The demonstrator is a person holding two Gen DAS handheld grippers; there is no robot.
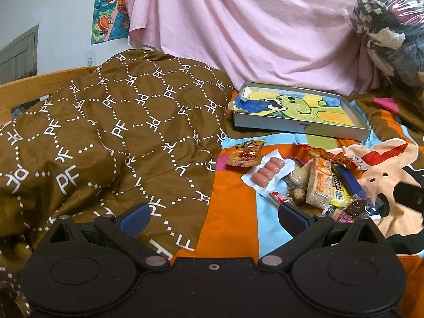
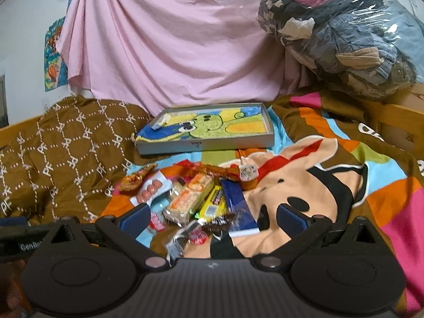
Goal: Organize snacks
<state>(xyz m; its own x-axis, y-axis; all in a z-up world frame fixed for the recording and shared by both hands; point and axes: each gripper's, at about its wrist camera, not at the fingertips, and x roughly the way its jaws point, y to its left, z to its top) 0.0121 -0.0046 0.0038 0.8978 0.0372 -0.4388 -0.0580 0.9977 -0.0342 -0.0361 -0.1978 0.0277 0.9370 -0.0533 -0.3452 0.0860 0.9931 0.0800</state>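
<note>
A pile of snack packets (image 1: 318, 182) lies on the colourful cartoon bedsheet (image 1: 233, 212); it also shows in the right wrist view (image 2: 196, 198). It includes a sausage pack (image 1: 267, 173), an orange rice-cracker bar (image 2: 189, 198), a yellow bar (image 2: 213, 204) and a blue packet (image 2: 235, 204). A shallow grey tray (image 1: 299, 127) with a cartoon picture inside sits behind the pile, also in the right wrist view (image 2: 206, 144). My left gripper (image 1: 213, 216) is open and empty, left of the pile. My right gripper (image 2: 212, 218) is open and empty, just over the pile's near edge.
A brown patterned quilt (image 1: 106, 132) is bunched on the left. A pink sheet (image 2: 172, 39) hangs behind the bed. A plastic-wrapped bundle of clothes (image 2: 344, 31) sits at the back right. A wooden bed frame (image 1: 39, 79) edges the far left.
</note>
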